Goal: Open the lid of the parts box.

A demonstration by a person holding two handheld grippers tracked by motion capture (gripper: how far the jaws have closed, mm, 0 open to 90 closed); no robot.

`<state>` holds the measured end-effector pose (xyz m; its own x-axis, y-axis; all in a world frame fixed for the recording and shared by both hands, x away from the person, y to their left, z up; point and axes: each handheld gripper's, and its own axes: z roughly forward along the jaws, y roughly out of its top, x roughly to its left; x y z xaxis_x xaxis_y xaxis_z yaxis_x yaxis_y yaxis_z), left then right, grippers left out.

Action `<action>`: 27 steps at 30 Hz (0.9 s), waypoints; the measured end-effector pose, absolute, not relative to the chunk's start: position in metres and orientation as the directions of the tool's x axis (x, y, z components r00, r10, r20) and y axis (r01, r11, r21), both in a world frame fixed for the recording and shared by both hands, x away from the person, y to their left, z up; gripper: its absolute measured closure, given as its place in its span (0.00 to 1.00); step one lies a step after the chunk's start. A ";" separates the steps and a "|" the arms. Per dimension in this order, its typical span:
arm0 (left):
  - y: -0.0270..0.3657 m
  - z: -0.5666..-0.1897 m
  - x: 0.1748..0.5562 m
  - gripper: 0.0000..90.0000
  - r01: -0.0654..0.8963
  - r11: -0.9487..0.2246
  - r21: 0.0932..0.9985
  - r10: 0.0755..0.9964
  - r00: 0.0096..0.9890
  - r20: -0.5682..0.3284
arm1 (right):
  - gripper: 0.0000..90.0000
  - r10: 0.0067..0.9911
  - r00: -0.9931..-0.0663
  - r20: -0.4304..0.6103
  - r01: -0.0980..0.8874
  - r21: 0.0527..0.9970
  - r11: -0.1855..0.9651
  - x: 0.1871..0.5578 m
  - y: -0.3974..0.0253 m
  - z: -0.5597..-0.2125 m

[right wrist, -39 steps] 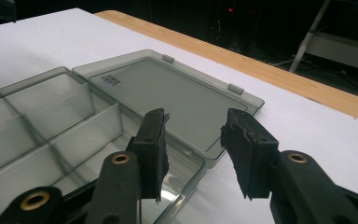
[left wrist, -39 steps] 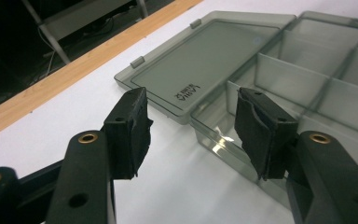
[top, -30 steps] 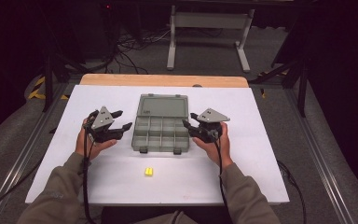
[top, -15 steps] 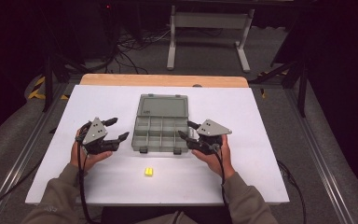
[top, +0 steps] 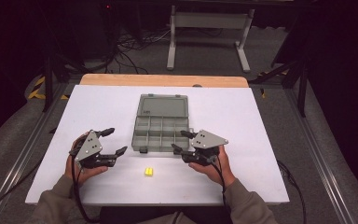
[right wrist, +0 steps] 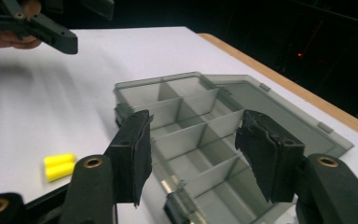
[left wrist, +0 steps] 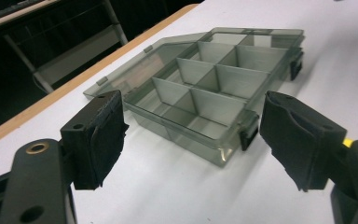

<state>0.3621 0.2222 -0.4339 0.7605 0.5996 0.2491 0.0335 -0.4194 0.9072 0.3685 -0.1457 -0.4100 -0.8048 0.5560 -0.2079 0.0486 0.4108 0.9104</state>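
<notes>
Open organizer box (top: 161, 125) blocks centre; bare tabletop (top: 261, 121) either side.

My tongs (top: 106, 143) are black with grey plates. The box (top: 161, 123) is smoky clear grey, the table (top: 261, 121) white. The earplugs (top: 148, 172) are yellow.

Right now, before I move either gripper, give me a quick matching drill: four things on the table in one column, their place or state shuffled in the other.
Things:
1. organizer box
2. yellow piece
3. left gripper
4. right gripper

States:
A. open, at the box's right front corner
B. lid folded flat, compartments empty
C. lying on the white table, in front of the box
D. open, left of the box

Pairs: 1-B, 2-C, 3-D, 4-A
</notes>
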 end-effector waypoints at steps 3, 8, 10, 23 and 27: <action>0.226 -0.436 0.356 0.24 0.030 -0.423 0.905 0.591 0.766 0.251 | 0.48 0.520 -0.828 -0.209 0.045 0.900 0.433 0.363 -0.140 -0.413; 0.231 -0.441 0.345 0.22 0.044 -0.425 0.904 0.591 0.770 0.240 | 0.48 0.475 -0.860 -0.187 0.048 0.897 0.439 0.356 -0.135 -0.415; 0.233 -0.442 0.342 0.21 0.046 -0.422 0.905 0.591 0.771 0.236 | 0.48 0.457 -0.869 -0.192 0.041 0.891 0.453 0.353 -0.133 -0.416; 0.248 -0.461 0.314 0.11 0.108 -0.437 0.893 0.584 0.789 0.191 | 0.41 0.305 -0.941 -0.146 0.049 0.834 0.549 0.348 -0.107 -0.439; 0.253 -0.466 0.311 0.05 0.125 -0.443 0.888 0.587 0.789 0.182 | 0.33 0.279 -0.954 -0.112 0.075 0.810 0.581 0.352 -0.097 -0.449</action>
